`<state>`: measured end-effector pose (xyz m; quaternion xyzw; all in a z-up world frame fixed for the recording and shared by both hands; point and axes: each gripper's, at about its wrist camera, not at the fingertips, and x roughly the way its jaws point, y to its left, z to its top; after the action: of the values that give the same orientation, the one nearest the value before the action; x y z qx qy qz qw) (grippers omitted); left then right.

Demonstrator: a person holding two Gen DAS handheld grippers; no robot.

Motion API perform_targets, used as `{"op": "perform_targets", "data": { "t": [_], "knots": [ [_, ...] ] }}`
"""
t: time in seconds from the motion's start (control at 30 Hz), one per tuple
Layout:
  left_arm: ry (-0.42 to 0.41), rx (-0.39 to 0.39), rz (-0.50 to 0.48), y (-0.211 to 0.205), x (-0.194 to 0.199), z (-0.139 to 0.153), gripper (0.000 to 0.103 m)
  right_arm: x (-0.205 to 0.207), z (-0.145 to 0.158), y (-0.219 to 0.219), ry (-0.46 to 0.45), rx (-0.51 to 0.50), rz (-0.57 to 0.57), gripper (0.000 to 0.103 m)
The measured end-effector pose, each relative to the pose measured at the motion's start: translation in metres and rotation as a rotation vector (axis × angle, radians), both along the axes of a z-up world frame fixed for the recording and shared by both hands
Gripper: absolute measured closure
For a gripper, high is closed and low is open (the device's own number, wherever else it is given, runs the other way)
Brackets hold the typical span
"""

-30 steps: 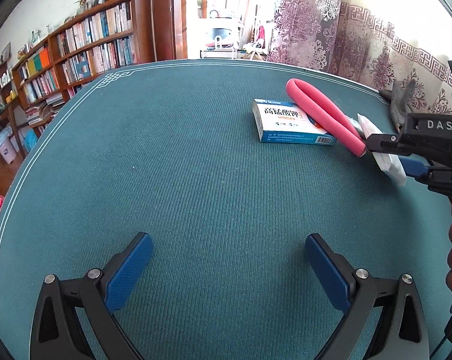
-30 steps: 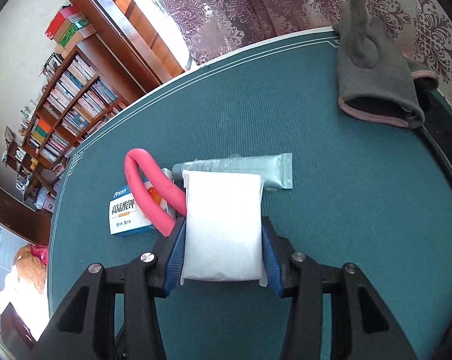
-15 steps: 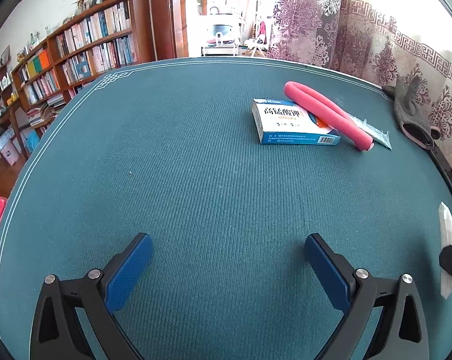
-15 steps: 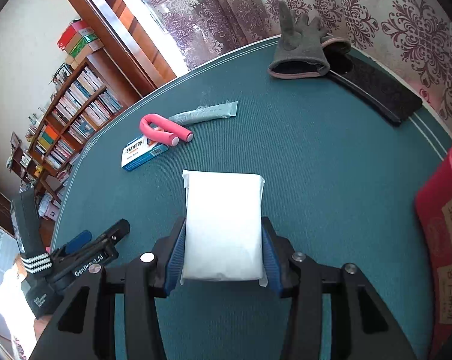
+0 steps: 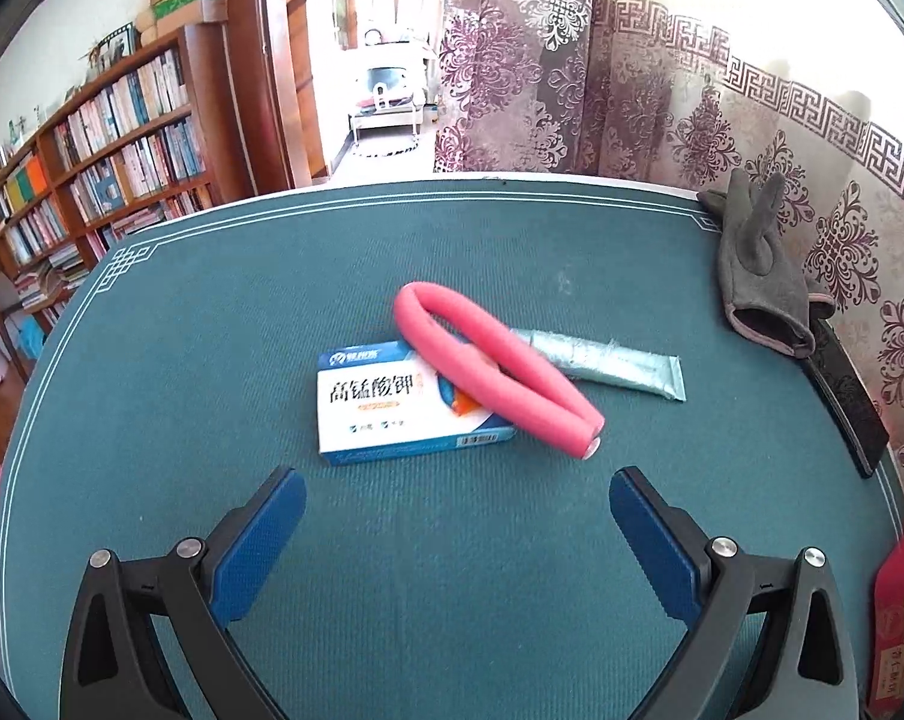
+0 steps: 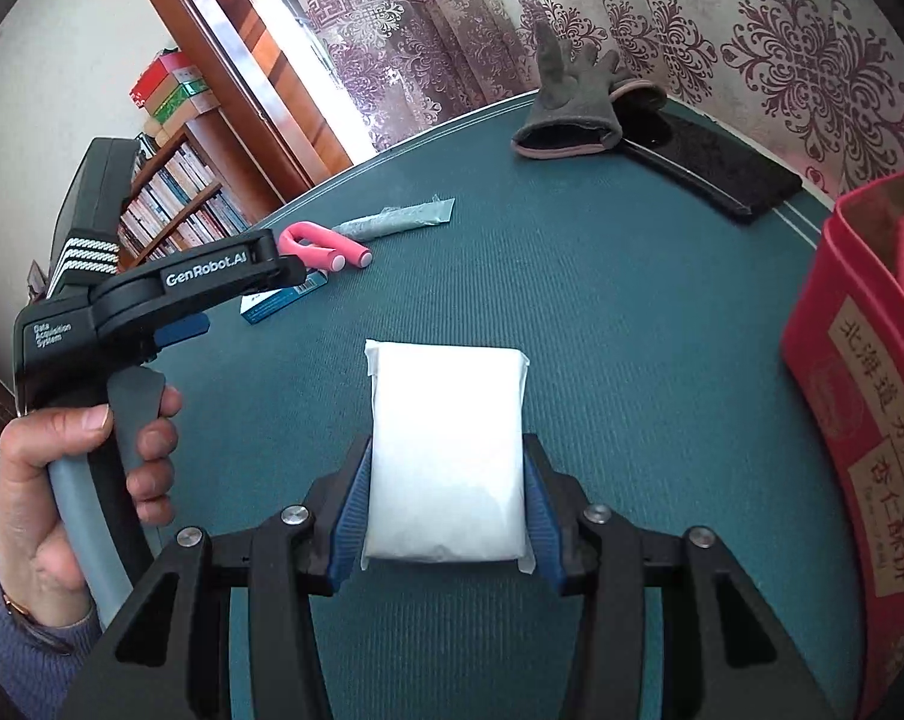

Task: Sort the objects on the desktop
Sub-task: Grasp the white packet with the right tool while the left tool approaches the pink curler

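Right gripper (image 6: 446,507) clamped on soft white plastic packet (image 6: 447,450), near red box (image 6: 859,420); left gripper (image 5: 457,540) jaws apart w/ nothing between, over green felt table (image 5: 212,360).

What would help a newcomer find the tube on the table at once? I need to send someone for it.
Start from the green felt table and find the cluster near its middle, where a bent pink foam stick lies over a white and blue cardboard box. The silver-green squeeze tube sticks out from beneath the foam, towards the grey glove. It alone is flat, metallic and crimped at its end.
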<state>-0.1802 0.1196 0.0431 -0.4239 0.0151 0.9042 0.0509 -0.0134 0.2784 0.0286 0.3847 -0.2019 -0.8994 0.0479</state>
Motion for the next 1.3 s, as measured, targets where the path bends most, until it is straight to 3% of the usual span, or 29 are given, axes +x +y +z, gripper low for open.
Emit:
{"op": "perform_targets", "data": {
  "t": [0.2, 0.33, 0.63, 0.87, 1.1, 1.27, 1.3],
  "knots": [
    [-0.040, 0.004, 0.002, 0.024, -0.038, -0.011, 0.001, 0.001, -0.001, -0.001, 0.008, 0.004, -0.002, 0.052],
    [-0.023, -0.084, 0.042, 0.019, -0.049, -0.022, 0.001, 0.002, -0.002, -0.001, 0.011, 0.004, -0.003, 0.052],
    [-0.020, -0.105, 0.063, -0.056, -0.038, -0.024, 0.001, 0.002, -0.002, -0.003, 0.012, 0.021, -0.006, 0.052],
    [-0.008, -0.214, 0.108, -0.099, -0.027, -0.019, 0.001, 0.002, -0.002, -0.003, 0.012, 0.023, -0.009, 0.052],
    [0.071, -0.266, 0.013, -0.067, -0.031, -0.001, 0.001, 0.001, -0.003, -0.002, 0.011, 0.017, -0.009, 0.052],
    [0.066, -0.420, -0.025, -0.035, -0.048, -0.020, 0.001, 0.002, -0.003, 0.000, 0.011, 0.003, -0.011, 0.052],
    [0.065, -0.438, -0.016, -0.035, -0.051, -0.024, 0.009, 0.002, -0.003, 0.000, 0.011, 0.001, -0.011, 0.052]
  ]
}}
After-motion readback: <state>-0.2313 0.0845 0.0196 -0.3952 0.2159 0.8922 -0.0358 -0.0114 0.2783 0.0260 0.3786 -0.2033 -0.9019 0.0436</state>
